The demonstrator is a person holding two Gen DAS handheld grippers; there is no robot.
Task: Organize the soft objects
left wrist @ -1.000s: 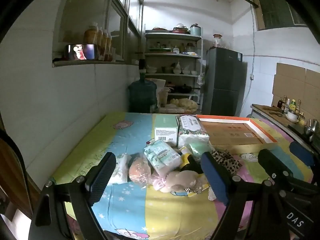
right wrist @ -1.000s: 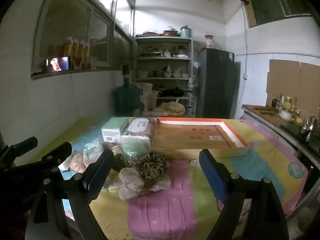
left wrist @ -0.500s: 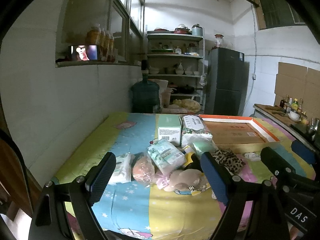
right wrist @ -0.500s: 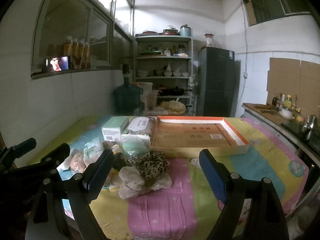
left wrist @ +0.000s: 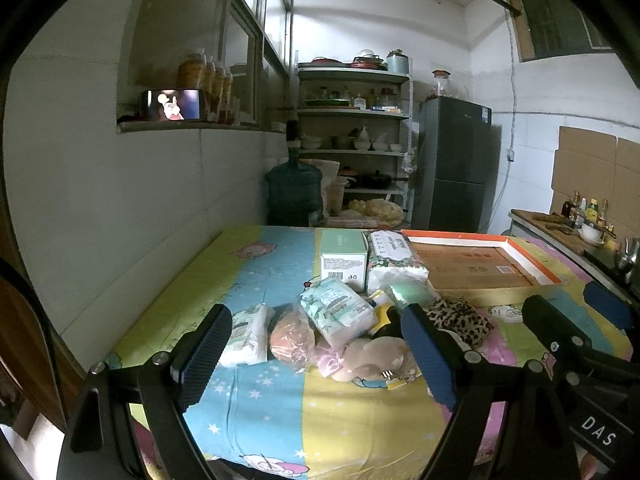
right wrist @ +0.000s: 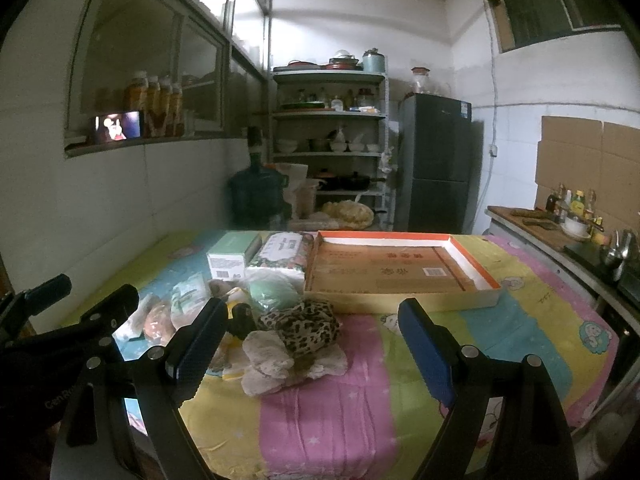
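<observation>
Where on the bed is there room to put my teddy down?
The shallow cardboard tray is bare inside. The pink and yellow sheet nearest the grippers is free, and so is the strip right of the tray. The pile around the leopard cloth is crowded.

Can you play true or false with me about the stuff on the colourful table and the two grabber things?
1. The cardboard tray with the orange rim is full of soft things. False: it is empty.
2. The leopard-print cloth lies in the pile beside the tray. True.
3. The left gripper is squeezing a packet. False: it is open and holds nothing.
4. The right gripper is open too. True.
5. The green tissue box stands next to the flowery tissue pack. True.
</observation>
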